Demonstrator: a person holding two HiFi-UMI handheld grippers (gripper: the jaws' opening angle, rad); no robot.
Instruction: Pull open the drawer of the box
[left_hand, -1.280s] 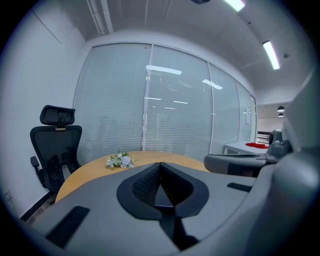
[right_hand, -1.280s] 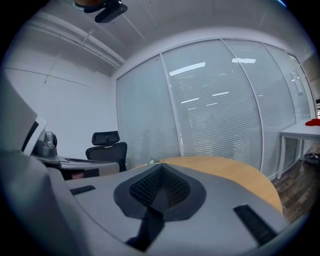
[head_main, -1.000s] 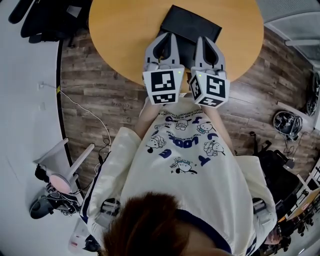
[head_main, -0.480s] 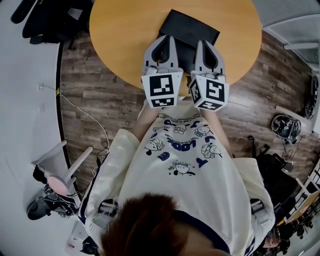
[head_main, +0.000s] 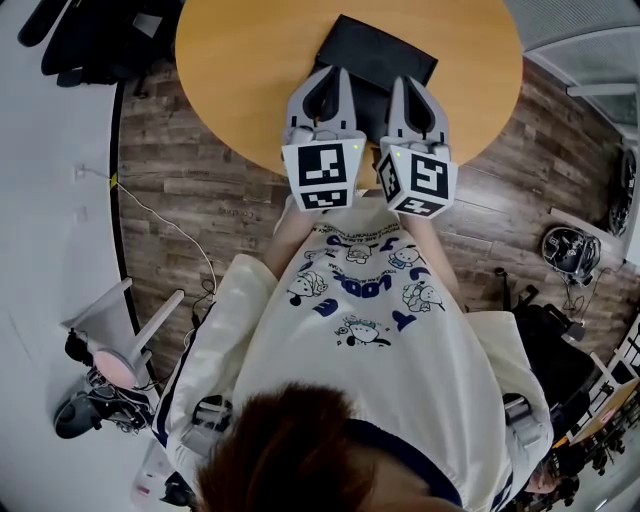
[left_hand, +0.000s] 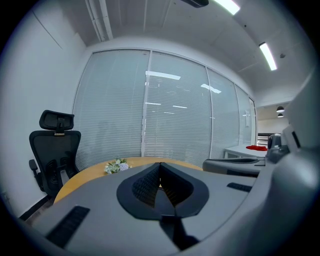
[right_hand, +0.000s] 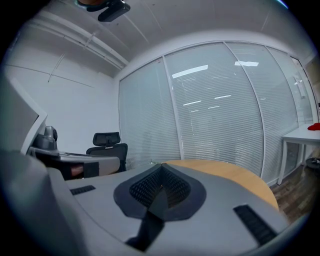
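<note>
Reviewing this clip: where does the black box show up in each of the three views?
Head view: the black box lies top centre on the round wooden table.
Left gripper view: not in it.
Right gripper view: not in it.
Shared landmark: the table's tan top, seen past the jaws in both gripper views.

shirt (head_main: 365, 330): cream, blue cartoon print | sleeves (head_main: 225, 330): cream, navy stripe | left gripper (head_main: 325, 74), right gripper (head_main: 413, 84): grey, rear black-white marker cubes (head_main: 322, 173)
</note>
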